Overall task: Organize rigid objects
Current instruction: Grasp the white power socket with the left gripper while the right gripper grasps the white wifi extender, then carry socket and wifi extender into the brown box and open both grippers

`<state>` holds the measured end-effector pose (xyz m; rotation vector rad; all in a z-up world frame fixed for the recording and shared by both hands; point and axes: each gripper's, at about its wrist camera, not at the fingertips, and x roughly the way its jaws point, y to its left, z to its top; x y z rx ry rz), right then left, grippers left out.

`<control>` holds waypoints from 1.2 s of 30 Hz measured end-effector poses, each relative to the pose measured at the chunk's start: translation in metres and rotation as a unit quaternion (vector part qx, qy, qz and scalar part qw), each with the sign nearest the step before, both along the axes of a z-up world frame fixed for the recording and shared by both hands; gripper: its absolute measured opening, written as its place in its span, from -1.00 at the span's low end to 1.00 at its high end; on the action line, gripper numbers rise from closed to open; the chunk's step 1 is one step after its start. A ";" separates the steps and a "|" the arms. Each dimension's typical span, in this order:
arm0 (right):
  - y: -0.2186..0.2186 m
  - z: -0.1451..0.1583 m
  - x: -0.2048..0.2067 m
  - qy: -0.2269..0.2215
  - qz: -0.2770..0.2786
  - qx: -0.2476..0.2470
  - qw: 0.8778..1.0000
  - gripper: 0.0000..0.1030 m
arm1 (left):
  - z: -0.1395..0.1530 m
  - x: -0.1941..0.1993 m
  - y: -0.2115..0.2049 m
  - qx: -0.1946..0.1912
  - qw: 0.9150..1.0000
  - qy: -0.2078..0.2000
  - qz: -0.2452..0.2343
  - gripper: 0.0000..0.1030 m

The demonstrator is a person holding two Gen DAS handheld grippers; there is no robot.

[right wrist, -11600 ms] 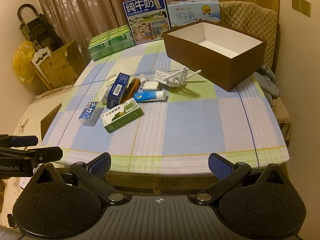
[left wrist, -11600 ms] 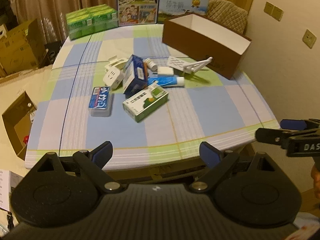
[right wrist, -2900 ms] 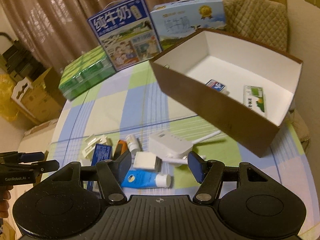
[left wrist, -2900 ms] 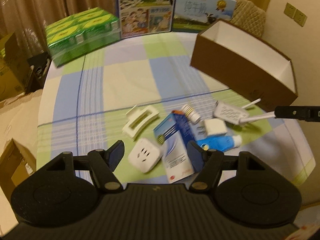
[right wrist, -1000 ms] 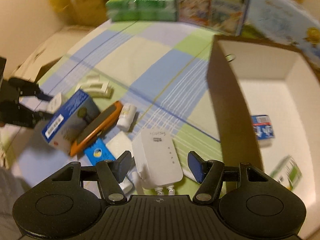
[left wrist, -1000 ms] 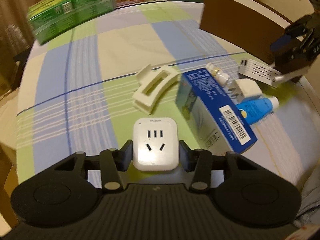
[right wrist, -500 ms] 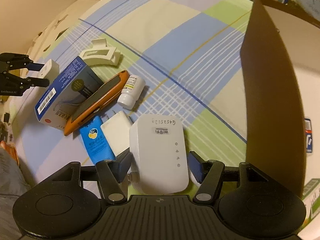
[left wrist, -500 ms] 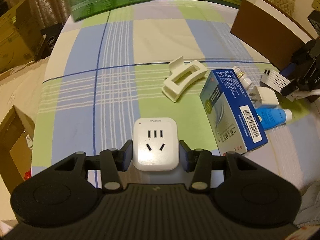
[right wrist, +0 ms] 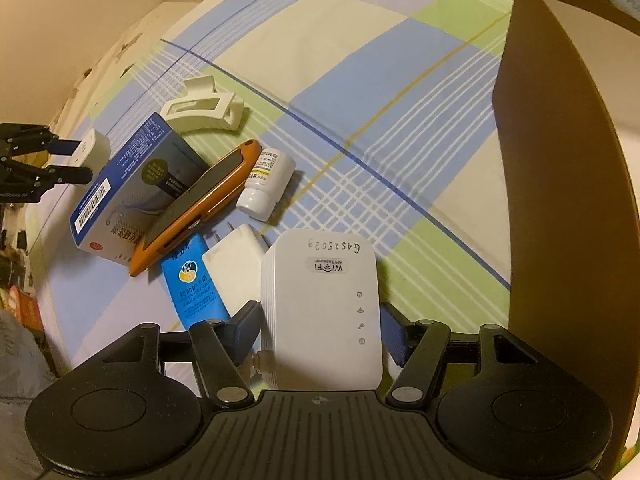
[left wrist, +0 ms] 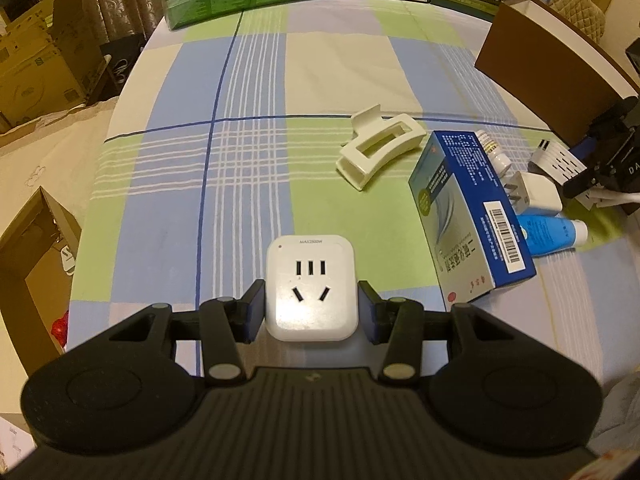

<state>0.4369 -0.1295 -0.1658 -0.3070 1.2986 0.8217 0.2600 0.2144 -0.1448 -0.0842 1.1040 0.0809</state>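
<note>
Smart plug [left wrist: 311, 286] and wifi repeater [right wrist: 322, 308], both gripped now.

Left wrist view: left gripper [left wrist: 311, 311] sits narrow, pads on the plug's sides, same as a second ago. Right wrist view: right gripper [right wrist: 320, 330] dropped onto the repeater, clamping it beside the brown box [right wrist: 560, 200]. I'd say lifting's next.

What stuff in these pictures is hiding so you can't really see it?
- Inside of the brown box: right wrist view, its own tall wall blocks it; left wrist view shows only the outside.
- WiFi repeater bottom end: right wrist view, hidden behind the right gripper.
- Blue tube: lower end cut off by a gripper finger.
- Smart plug back: left wrist view, only its face shows in the left gripper.
</note>
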 end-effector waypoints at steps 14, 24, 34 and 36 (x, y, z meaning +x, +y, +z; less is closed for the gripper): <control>0.011 0.037 -0.051 -0.087 -0.107 -0.047 0.989 0.16 | 0.027 0.005 -0.012 0.020 1.000 -0.002 -0.019 -0.17; 0.010 0.080 -0.096 -0.125 -0.143 -0.046 0.981 0.16 | 0.069 0.033 -0.050 0.030 0.996 -0.024 -0.086 -0.17; -0.017 0.121 -0.115 -0.157 -0.176 -0.033 0.971 0.16 | 0.107 0.083 -0.134 0.033 0.972 -0.062 -0.225 -0.17; -0.025 0.128 -0.115 -0.162 -0.185 -0.033 0.969 0.16 | 0.112 0.095 -0.152 0.029 0.966 -0.070 -0.246 -0.17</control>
